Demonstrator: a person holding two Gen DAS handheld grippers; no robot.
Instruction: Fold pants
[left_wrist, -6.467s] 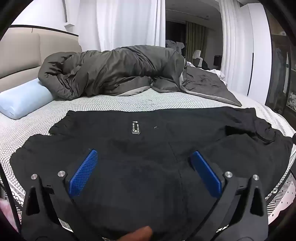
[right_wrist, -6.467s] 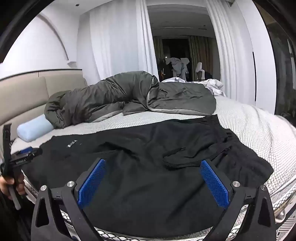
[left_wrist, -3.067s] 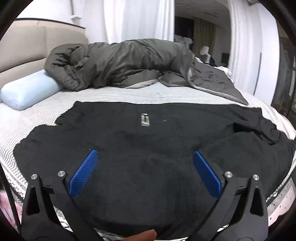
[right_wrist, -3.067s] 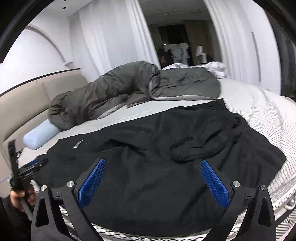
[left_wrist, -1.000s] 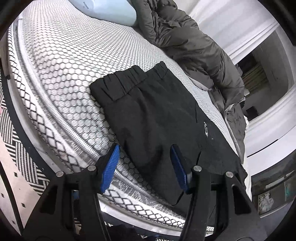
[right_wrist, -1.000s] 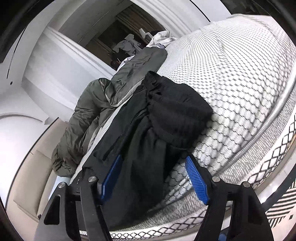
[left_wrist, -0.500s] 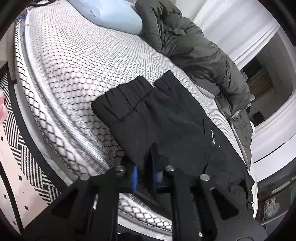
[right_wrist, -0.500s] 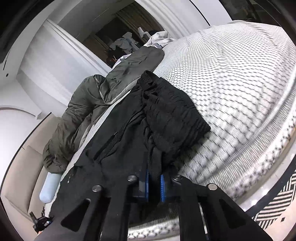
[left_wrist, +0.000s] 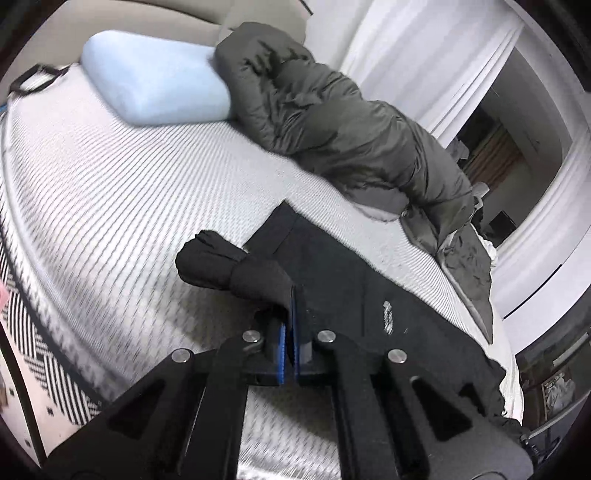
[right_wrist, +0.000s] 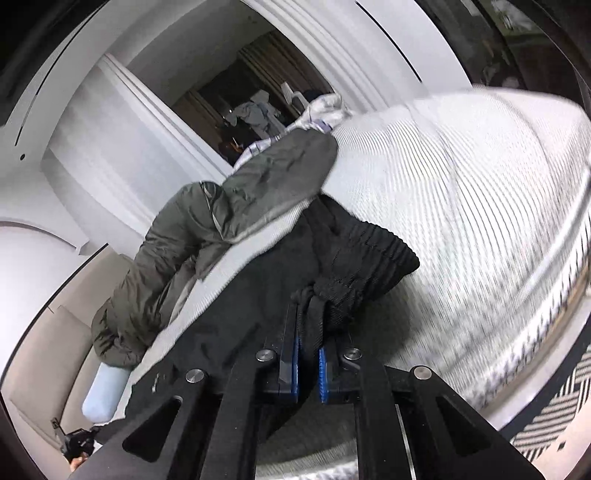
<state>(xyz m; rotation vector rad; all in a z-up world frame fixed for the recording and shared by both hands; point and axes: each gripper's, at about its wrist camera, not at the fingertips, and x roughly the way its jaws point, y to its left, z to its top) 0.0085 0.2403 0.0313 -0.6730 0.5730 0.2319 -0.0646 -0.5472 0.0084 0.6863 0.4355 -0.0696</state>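
Observation:
Black pants (left_wrist: 354, 295) lie along the near edge of a white honeycomb-patterned bed (left_wrist: 129, 192). My left gripper (left_wrist: 290, 325) is shut on the near hem end of the pants, and the cloth bunches up just past the blue pads. My right gripper (right_wrist: 308, 332) is shut on the ribbed waistband end of the pants (right_wrist: 354, 258), which is gathered and lifted at the pads. The left gripper also shows in the right wrist view (right_wrist: 75, 445), far down the bed.
A dark grey duvet (left_wrist: 343, 122) is heaped along the far side of the bed, with a light blue pillow (left_wrist: 155, 81) at the headboard end. White curtains (right_wrist: 122, 122) and a doorway lie beyond. A black-and-white patterned floor (left_wrist: 33, 314) lies below the bed edge.
Both grippers went from open above the flat pants to the two ends and shut on the cloth. In the last half second both ends have lifted and bunched.

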